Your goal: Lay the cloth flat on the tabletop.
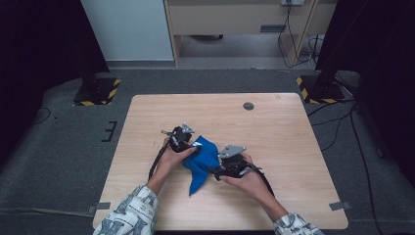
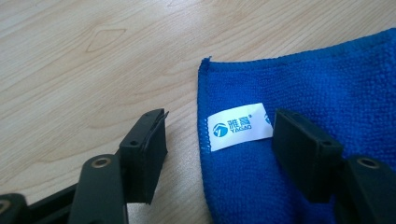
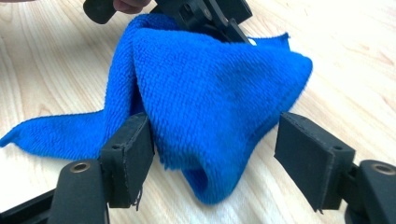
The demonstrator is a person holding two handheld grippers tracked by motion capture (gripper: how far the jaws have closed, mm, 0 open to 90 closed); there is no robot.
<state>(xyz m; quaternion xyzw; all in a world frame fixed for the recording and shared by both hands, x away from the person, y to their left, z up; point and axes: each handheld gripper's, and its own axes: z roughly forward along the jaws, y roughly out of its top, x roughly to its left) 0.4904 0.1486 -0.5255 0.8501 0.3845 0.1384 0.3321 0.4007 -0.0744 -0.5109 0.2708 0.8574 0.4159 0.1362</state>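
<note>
A blue terry cloth lies bunched on the wooden table between my two grippers. My left gripper stands open at the cloth's upper corner. In the left gripper view its jaws straddle the hemmed edge of the cloth by the white label, one pad over bare wood, the other over the cloth. My right gripper is open too. A raised fold of the cloth sits between its jaws, against one pad and apart from the other. The left gripper shows beyond that fold.
A round dark grommet sits near the table's far edge. Two stand bases with yellow-black stripes flank the table on the grey floor. Cables run along the floor at the right. Bare wood surrounds the cloth on all sides.
</note>
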